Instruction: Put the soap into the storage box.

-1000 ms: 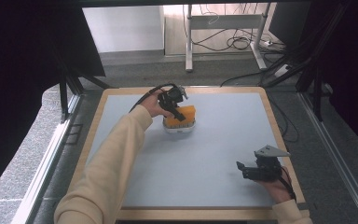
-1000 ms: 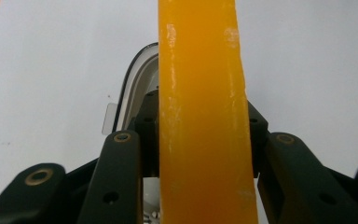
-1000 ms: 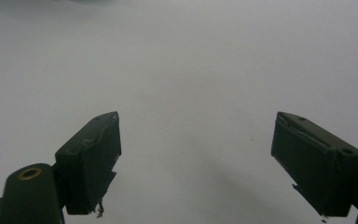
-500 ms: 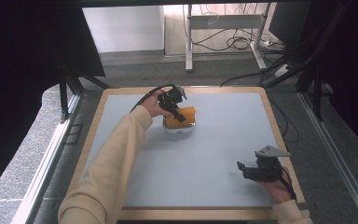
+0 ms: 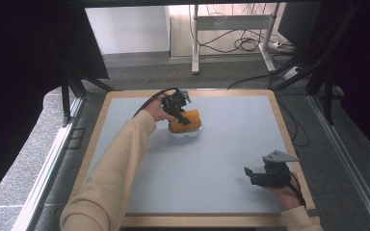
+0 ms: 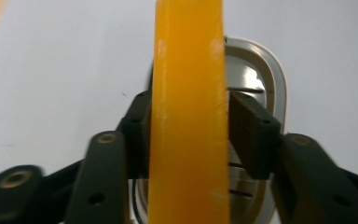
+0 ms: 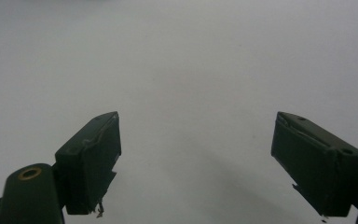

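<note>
Two grippers work over a pale blue table point(image 5: 212, 159) with a wooden rim. Left gripper point(image 5: 177, 107) sits at the far side of the table, near the far rim but apart from it, over an orange sponge point(image 5: 185, 121) that stands on edge in a white dish point(image 5: 185, 133). Left gripper view: the sponge point(image 6: 189, 116) rises upright between the two black jaws; the jaws have just been opening. The right-hand pad stands off the sponge with a sliver of the dish point(image 6: 261, 79) showing in the gap; the left-hand pad lies right against the orange face, though whether it presses there is hard to tell. Dish bottom is ribbed and shiny, mostly hidden behind the sponge and jaws, and cut off at the lower edge of that view.

Right gripper point(image 5: 265, 175) rests near the near right corner, close to the right rim, well apart from the sponge. Its jaws stand wide apart with nothing between them, bare table beyond point(image 7: 191, 70).

Wide bare surface lies between the two grippers and across the middle and the near left of the table. Left sleeve point(image 5: 111, 178) covers part of the near left.
</note>
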The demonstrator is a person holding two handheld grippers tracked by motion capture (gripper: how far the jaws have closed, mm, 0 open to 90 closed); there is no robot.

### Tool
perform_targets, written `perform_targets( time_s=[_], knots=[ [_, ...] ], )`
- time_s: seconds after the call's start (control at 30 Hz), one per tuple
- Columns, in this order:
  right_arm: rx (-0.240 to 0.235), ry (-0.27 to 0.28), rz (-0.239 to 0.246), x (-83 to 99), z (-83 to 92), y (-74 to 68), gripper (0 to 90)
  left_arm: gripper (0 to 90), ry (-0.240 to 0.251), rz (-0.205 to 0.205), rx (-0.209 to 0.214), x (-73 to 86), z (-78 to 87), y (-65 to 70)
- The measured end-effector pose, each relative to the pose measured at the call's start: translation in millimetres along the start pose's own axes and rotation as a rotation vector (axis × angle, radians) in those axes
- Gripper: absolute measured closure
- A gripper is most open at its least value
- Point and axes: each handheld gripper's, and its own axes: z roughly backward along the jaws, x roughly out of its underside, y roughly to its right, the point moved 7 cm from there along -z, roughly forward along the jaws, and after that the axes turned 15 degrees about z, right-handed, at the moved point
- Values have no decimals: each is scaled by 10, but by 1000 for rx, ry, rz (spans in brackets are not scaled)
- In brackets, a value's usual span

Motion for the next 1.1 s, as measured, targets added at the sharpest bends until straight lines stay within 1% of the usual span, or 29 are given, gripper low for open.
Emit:
perform_targets(
  time_s=[0.03,0.1,0.13,0.23,0.33,0.43,0.53,0.7,0.9,0.97,1.0,1.1],
  knots=[
    [0,0,0,0,-1,-1,161,443,21,-1,-12,-25,19,-6],
    [-1,-1,-1,1,-1,-3,161,415,44,3,-41,-58,66,-24],
    [0,-1,0,1,-1,-3,161,401,61,3,-62,-74,92,-36],
    [1,0,2,1,1,-3,161,344,105,-1,-82,-118,161,-25],
    [0,-2,-1,5,-3,0,161,323,126,-2,-72,-150,219,17],
    [-1,-3,2,3,-5,-8,161,315,135,16,-68,-155,263,32],
    [0,-2,2,1,-2,-6,161,310,138,30,-54,-149,301,47],
    [1,-3,1,3,-1,-4,161,311,156,63,-35,-120,369,70],
    [6,-1,-1,3,6,-3,161,327,190,95,-26,-30,476,146],
    [10,0,-1,0,11,1,161,335,210,111,-25,13,519,177],
    [11,1,-1,-3,15,2,161,341,227,121,-15,42,549,201],
    [14,1,0,-6,23,1,161,338,227,120,-5,144,598,260]
  ],
)
